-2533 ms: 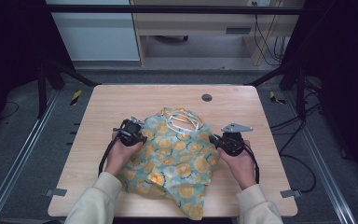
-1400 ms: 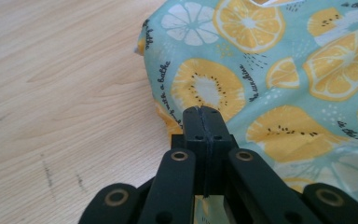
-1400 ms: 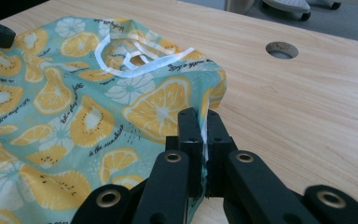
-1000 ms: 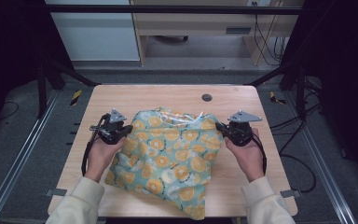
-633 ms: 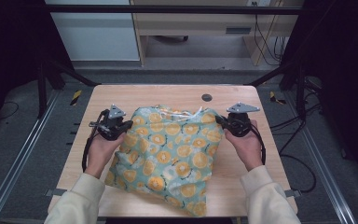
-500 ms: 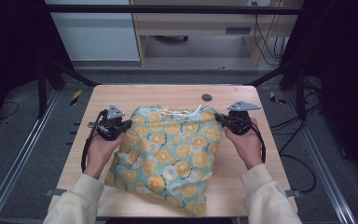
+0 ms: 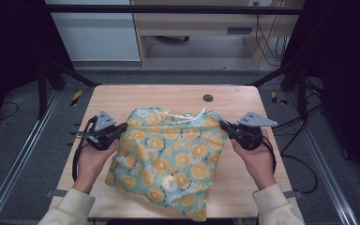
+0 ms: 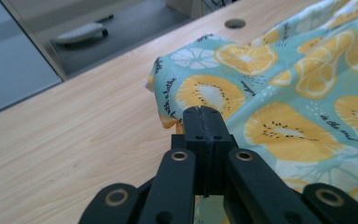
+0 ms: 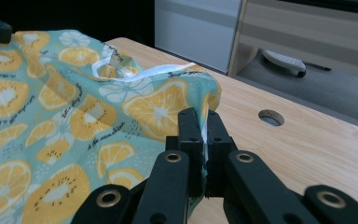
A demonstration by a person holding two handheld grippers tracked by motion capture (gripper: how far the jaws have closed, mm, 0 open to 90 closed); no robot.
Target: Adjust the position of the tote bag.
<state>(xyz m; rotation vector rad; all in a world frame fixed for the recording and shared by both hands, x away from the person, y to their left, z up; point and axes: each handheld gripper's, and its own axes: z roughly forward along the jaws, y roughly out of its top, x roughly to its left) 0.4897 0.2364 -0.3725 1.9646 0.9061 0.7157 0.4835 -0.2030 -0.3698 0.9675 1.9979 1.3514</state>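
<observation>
High view: a teal cloth bag printed with orange and kiwi slices lies spread over the middle of a light wooden table, its lower edge reaching the near edge of the tabletop. White handles sit bunched at the bag's far edge. The left gripper is at the bag's left upper corner and the right gripper at its right upper corner, so the fabric stretches between the two. Each is held in a hand, the left hand and the right hand coming up from the bottom, cream sleeves at the wrists. A grey three-cornered plate tops each gripper. A small round hole in the table lies beyond the bag, apart from it.

In the left gripper view, the left gripper has its black jaws pressed together on the edge of the bag, the cloth running off to the right and the bare table to the left. The hole shows far off, near the bag's far corner.

In the right gripper view, the right gripper is likewise pinched tight on the bag, with a thin white edge of fabric caught between the jaws. The cloth spreads to the left; the table and the hole lie to the right. A white handle loops over the top of the fabric just beyond the jaws
</observation>
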